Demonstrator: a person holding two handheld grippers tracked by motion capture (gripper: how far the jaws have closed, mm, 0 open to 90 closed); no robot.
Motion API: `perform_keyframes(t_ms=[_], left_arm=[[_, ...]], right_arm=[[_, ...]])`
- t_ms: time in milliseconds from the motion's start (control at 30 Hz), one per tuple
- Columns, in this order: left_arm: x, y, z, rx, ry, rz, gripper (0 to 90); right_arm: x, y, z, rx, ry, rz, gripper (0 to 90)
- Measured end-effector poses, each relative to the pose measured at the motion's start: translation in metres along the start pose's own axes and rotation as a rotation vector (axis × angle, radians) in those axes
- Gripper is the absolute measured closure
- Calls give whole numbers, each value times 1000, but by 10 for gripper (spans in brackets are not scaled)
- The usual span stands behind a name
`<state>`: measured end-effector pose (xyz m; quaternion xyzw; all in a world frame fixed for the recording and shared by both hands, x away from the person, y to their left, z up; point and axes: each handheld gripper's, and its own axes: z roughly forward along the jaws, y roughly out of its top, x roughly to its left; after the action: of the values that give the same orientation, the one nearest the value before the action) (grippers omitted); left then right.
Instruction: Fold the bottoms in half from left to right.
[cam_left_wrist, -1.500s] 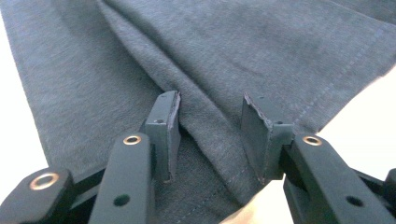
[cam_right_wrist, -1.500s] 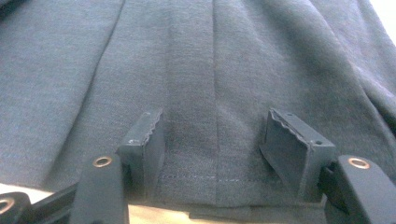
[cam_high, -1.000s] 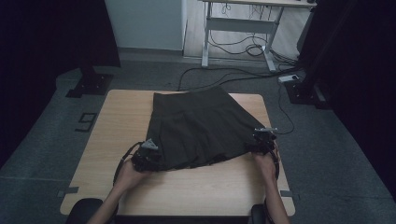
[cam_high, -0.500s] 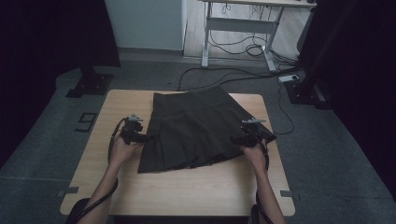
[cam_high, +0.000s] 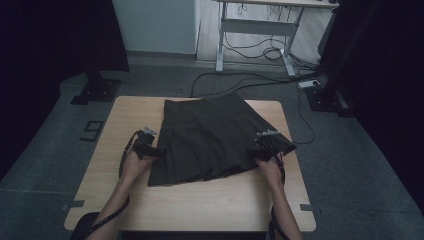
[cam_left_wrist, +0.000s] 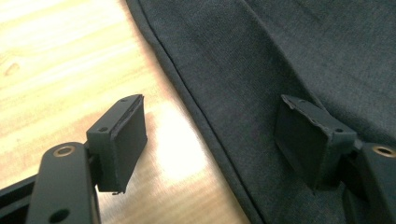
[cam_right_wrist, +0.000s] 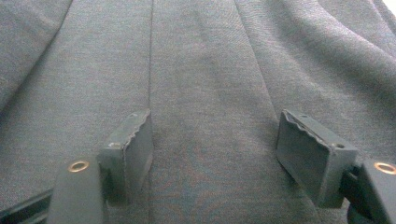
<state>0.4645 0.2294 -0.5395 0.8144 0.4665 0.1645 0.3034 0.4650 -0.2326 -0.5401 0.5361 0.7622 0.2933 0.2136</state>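
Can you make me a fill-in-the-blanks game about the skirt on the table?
1. The dark skirt lies spread flat on a ______ table.
2. The left gripper has one jaw over the bare table and the other jaw over the ______.
3. The jaws of the right gripper stand ______, with nothing pinched between them.
4. Each gripper is held in a person's ______.

Missing words: wooden; skirt; open; hand

Table (cam_high: 200, 205), light wood, rectangular: one dark skirt (cam_high: 215, 137) lying flat from centre toward twelve o'clock, hem toward six o'clock.
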Motion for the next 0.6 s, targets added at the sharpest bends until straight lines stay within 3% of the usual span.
perform_keyframes(t_ms=[133, 600], left_arm=[[-7, -9, -5, -21, 7, -8, 252], [-40, -51, -40, -17, -31, 35, 260]], right_arm=[[1, -10, -7, -19, 7, -4, 281], [10, -50, -42, -19, 46, -58, 282]])
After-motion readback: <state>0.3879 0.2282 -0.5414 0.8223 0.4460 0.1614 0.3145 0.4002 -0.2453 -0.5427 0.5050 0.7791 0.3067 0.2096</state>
